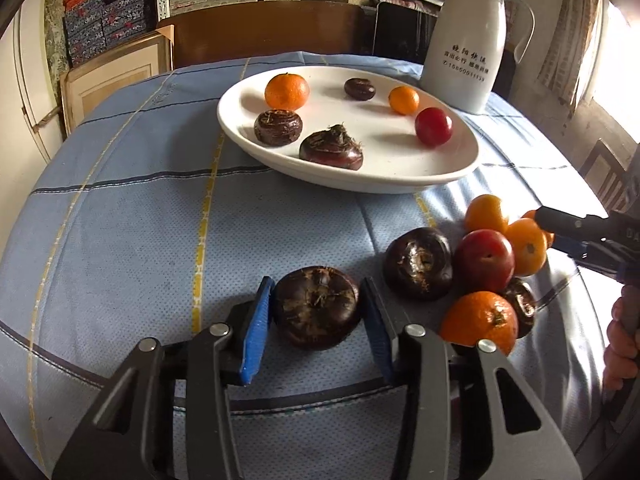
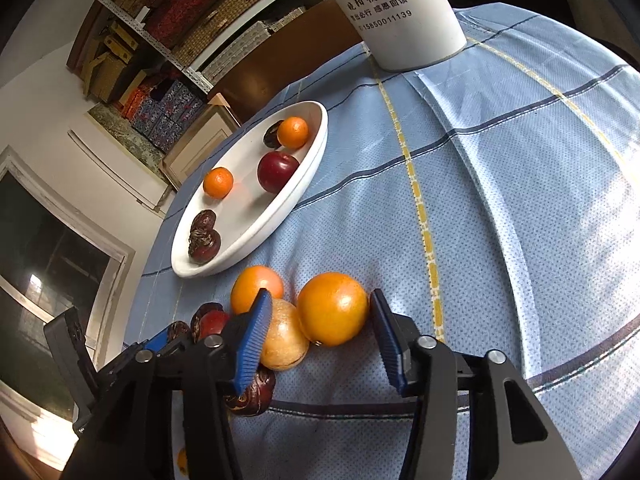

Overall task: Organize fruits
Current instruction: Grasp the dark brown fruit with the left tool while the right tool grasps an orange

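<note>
My left gripper is shut on a dark water chestnut lying on the blue checked cloth, a blue pad pressed to each side. To its right sits a cluster of another chestnut, a red plum and mandarins. My right gripper is shut on an orange mandarin; its left pad also rests against a paler fruit. In the left wrist view the right gripper straddles that mandarin. The white oval plate holds several chestnuts, mandarins and a plum.
A white jug stands behind the plate at the table's far side. A hand grips the right tool at the frame edge. Shelves with boxes and picture frames line the wall beyond the table.
</note>
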Motion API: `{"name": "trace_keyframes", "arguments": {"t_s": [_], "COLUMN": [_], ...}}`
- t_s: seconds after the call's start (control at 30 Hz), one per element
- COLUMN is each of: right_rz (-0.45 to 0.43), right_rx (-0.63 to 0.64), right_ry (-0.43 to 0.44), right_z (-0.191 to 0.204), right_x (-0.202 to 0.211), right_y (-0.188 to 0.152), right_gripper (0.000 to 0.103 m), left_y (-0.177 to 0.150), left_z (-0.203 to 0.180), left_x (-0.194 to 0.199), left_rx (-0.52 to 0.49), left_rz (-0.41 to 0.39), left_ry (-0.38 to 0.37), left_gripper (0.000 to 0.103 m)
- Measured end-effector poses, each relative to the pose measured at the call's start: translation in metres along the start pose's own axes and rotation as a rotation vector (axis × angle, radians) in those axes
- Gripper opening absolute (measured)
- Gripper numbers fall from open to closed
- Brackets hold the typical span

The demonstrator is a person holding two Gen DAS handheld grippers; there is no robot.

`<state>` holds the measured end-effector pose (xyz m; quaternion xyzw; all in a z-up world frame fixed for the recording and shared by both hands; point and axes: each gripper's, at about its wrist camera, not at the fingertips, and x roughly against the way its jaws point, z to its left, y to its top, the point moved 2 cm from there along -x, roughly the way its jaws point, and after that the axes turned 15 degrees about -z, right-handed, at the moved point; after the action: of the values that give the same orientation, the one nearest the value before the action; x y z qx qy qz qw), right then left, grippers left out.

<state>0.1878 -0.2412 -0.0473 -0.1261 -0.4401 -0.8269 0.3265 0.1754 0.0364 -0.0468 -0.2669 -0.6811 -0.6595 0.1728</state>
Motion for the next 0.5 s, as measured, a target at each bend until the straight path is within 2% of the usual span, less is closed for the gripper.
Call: {"name": "trace_keyframes", "arguments": {"t_s": [0.03,0.27,0.5], "right_rz": [-0.003,-0.003,-0.073], "right_rx": [0.007,-0.001,-0.033], "right_ry": [-0.016,-0.004,0.045], "right_z": [-0.001,-0.002,-0.002], "right_x": [0.001,0.003,0.021], "right_y": [0.0,-0.003,0.008], "right_gripper": [0.037,0.036,0.036], "left_y": [0.0,-0.003,0.012], "left_z": [0.001,0.007,-0.001], "left_x": [0.001,0.01,0.027], "left_rx": [0.007,0.036,0.03], "left_rz": [-0.003,-0.026,-0.09], "left_ry": [-0.007,-0.006,-0.007], "left_gripper": [0.043,0.043,0.043]}}
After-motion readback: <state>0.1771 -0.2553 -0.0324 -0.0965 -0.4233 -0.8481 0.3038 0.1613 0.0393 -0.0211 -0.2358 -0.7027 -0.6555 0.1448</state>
